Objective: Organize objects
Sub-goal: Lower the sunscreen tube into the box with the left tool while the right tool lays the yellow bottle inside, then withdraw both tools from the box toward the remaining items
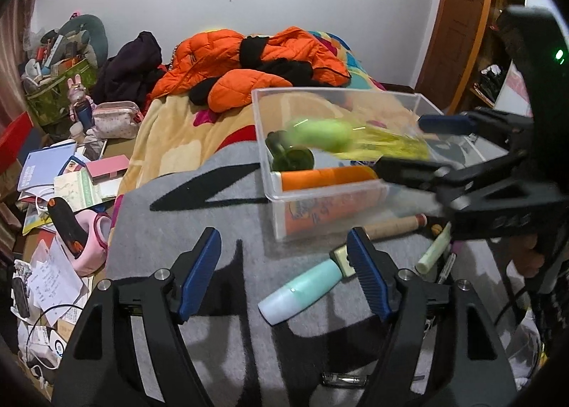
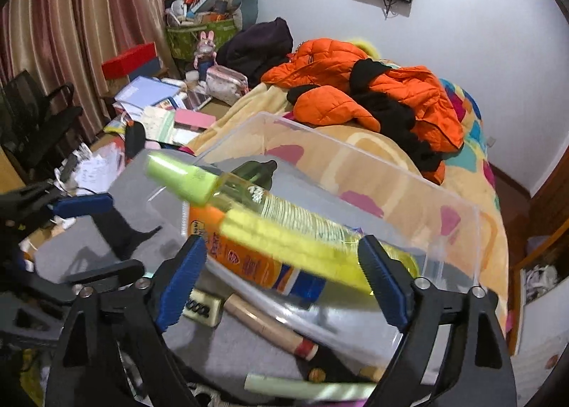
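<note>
Grey fuzzy mat [image 1: 199, 229]; rigid clear bin [image 1: 265, 144]; translucent yellow bottle [image 2: 284, 218]

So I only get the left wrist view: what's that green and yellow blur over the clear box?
Observer: A bottle with a green cap and a clear yellow body, over the orange bottle in the box.
Operator: Is the right gripper squeezing it?
Observer: It doesn't look so. The right gripper has its fingers wide apart, one on either side of the bottle's base.
Operator: Anything off the left of my picture?
Observer: A black chair, past the cluttered desk.
</note>
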